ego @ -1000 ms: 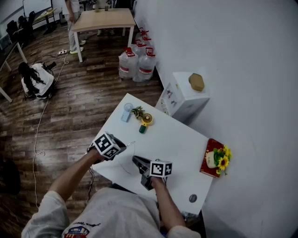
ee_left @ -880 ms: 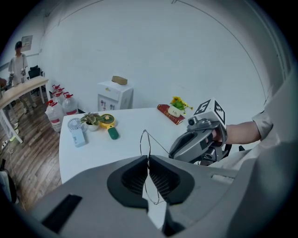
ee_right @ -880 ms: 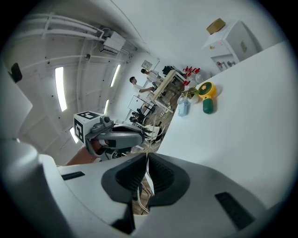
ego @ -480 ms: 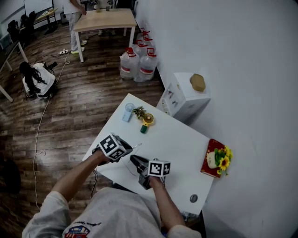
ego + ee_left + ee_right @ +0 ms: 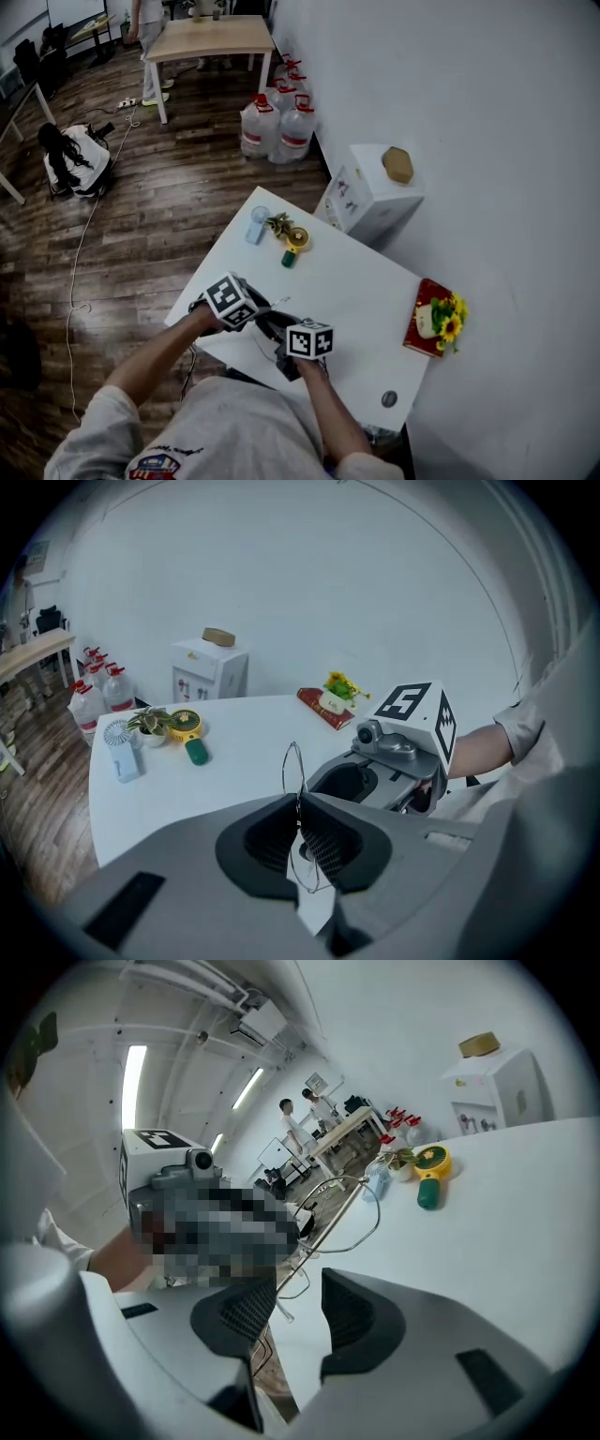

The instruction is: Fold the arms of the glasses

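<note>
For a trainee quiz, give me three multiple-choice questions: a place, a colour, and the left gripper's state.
1. The yellow flowers stand on the table: A in its middle; B at its edge by the wall; C at its far corner.
2. The yellow gadget has a handle that is: A green; B red; C white.
3. The left gripper is: A open; B shut on the glasses; C shut, empty.
B: they stand on the red book beside the wall. A: a green stub shows. B: its fingers pinch the glasses.

Glasses [image 5: 285,769] partly hidden by left gripper [image 5: 299,799], wooden table [image 5: 202,37] cropped at top
</note>
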Motion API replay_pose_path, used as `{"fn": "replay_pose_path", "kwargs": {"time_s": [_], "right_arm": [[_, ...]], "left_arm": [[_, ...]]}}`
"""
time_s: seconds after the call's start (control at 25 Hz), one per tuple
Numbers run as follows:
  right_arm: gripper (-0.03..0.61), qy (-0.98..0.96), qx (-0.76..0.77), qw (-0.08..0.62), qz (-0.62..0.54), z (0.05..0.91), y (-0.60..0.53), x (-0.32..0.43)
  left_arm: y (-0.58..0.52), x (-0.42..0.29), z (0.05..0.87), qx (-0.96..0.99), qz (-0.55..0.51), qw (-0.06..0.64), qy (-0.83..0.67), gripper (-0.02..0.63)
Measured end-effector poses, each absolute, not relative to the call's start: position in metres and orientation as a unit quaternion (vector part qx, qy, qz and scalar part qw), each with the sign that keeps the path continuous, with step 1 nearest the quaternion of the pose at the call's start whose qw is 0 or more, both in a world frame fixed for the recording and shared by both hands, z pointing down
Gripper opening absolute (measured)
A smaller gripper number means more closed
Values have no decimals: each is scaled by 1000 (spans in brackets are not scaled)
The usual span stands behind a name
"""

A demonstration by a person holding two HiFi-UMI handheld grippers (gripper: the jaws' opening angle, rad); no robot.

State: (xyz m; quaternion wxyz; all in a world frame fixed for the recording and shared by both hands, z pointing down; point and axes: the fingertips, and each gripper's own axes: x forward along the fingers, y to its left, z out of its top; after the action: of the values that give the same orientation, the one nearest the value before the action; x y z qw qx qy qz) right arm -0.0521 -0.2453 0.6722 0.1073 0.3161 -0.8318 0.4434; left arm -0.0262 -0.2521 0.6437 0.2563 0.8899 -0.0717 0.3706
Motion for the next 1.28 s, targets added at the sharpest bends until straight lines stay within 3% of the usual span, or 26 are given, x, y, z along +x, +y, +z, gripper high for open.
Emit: {"fn": "replay_pose_path", "kwargs": {"time_s": [0.32,0.72,1.28], "right_arm": [[234,-830,335,125,428,684,-247,-40],[210,-806,381,53,450,671,-257,-10],[171,-765,347,-83,536,653,-266,-22]], "left_arm": [[-267,-35,657,886,374,256,-100,14],[-323,-72,659,879,338,265,-205,14],[-378,-111,613,861,204,354,-304,14]]}}
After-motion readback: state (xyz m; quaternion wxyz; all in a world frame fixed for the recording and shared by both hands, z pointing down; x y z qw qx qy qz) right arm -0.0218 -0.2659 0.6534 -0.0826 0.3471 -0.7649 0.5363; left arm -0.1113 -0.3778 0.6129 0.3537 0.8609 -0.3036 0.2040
